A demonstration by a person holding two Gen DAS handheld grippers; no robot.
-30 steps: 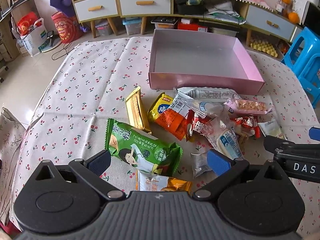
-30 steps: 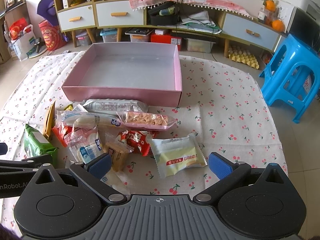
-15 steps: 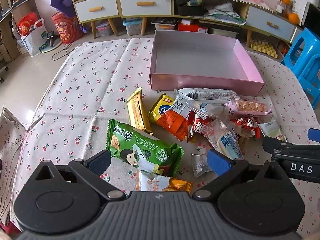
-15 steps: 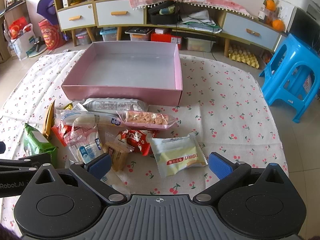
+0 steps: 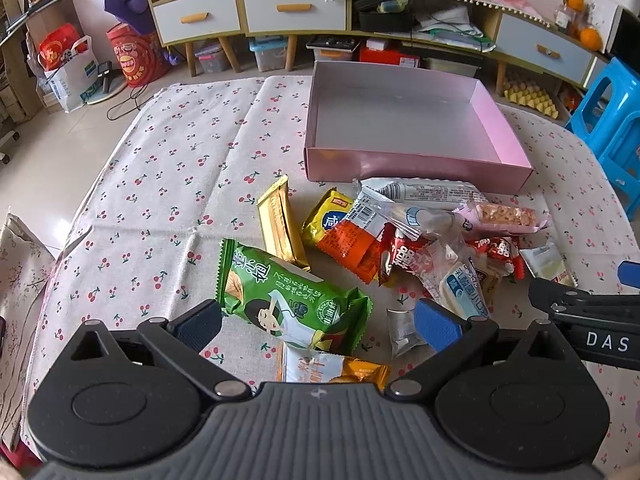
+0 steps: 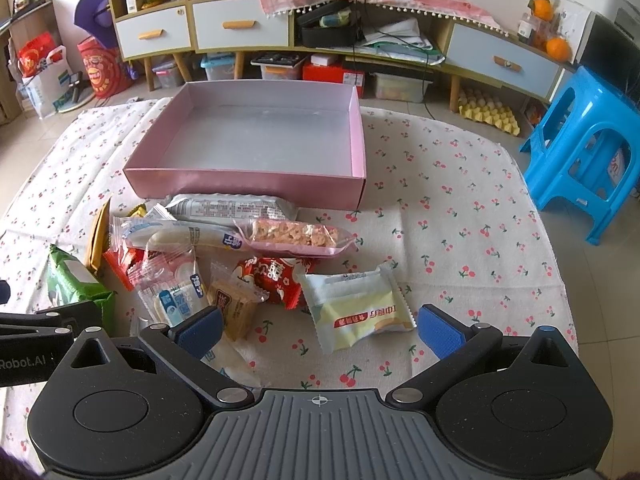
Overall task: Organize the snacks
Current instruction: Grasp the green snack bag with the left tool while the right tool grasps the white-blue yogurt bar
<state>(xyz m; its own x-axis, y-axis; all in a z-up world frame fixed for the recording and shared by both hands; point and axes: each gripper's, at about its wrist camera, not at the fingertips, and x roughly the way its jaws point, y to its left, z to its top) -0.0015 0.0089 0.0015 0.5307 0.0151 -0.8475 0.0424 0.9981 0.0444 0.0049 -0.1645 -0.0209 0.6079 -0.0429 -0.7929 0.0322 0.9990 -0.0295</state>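
From the left wrist, the left gripper hung with jaws apart and empty over a green packet, beside the snack pile on the table.

From the right wrist, the right gripper likewise gaped, holding nothing, above a pale yellow packet; the pink box stood just behind the pile.

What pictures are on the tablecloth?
Little red cherries on the white tablecloth, clearest in the right wrist view.
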